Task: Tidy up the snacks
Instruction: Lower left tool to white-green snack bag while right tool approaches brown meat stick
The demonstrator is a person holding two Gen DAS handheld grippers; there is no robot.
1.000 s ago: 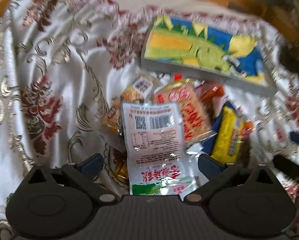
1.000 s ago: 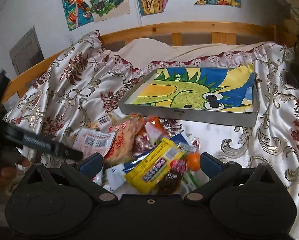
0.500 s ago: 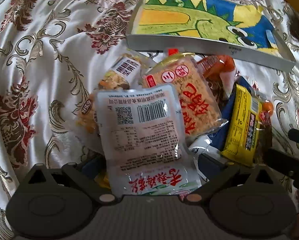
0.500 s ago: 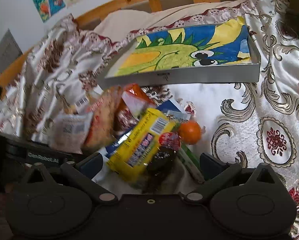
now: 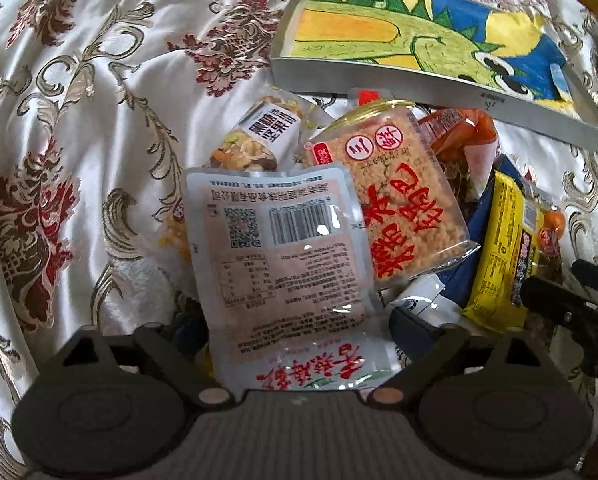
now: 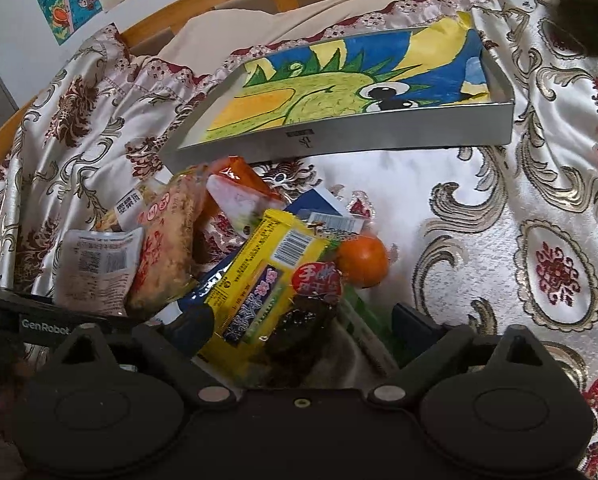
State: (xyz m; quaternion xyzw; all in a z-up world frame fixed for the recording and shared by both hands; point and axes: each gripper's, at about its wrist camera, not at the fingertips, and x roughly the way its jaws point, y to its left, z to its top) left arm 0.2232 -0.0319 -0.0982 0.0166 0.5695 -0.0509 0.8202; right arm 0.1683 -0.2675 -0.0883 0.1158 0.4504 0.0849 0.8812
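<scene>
Between the left hand-held gripper [image 5: 295, 320] jaws, which have just been closing, a white barcode pouch [image 5: 283, 264] is lying on the bed, long axis running near to far; pads not yet pressing. Beyond the right hand-held gripper [image 6: 299, 320], also narrowing, a yellow packet [image 6: 259, 280] is slanting far-right; gripping comes next, then likely the dragon tray [image 6: 339, 140].

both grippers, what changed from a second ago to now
Both came down onto the snack pile. The left gripper now straddles the white packet, the right gripper the yellow packet; both have just been closing, neither visibly clamped yet. The snacks and the tray stayed put.
</scene>
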